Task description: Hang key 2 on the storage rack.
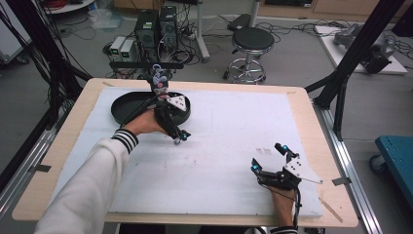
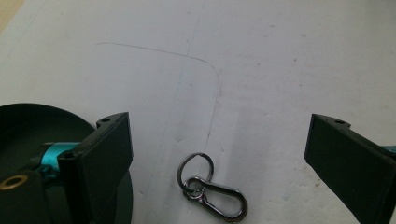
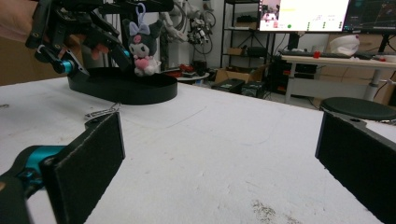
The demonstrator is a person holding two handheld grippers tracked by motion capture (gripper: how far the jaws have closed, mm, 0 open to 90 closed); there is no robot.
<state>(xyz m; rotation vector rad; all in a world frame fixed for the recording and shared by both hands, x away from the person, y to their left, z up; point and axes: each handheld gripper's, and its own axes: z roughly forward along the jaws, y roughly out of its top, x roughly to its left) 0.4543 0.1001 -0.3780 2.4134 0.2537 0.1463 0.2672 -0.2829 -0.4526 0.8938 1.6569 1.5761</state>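
A dark metal snap hook with a key ring [image 2: 211,190] lies flat on the white mat [image 2: 280,56], below and between the two jaws of my left gripper [image 2: 222,122], which stands open above it. From above, the left gripper [image 1: 181,137] points down at the mat just in front of a black round tray [image 1: 127,106]. A small plush doll [image 1: 159,81] hangs from a black bar [image 1: 146,65] at the tray's far side. My right gripper [image 1: 268,157] rests low near the front right of the mat, open and holding nothing. The right gripper view [image 3: 219,119] faces the plush doll [image 3: 140,53], the tray [image 3: 126,86] and the snap hook [image 3: 102,112].
The wooden table edge [image 1: 83,97] frames the mat. Small dark marks [image 1: 263,151] sit on the mat by the right gripper. Beyond the table are a stool [image 1: 251,41], computer cases [image 1: 156,29] with cables, and black frame posts [image 1: 350,63].
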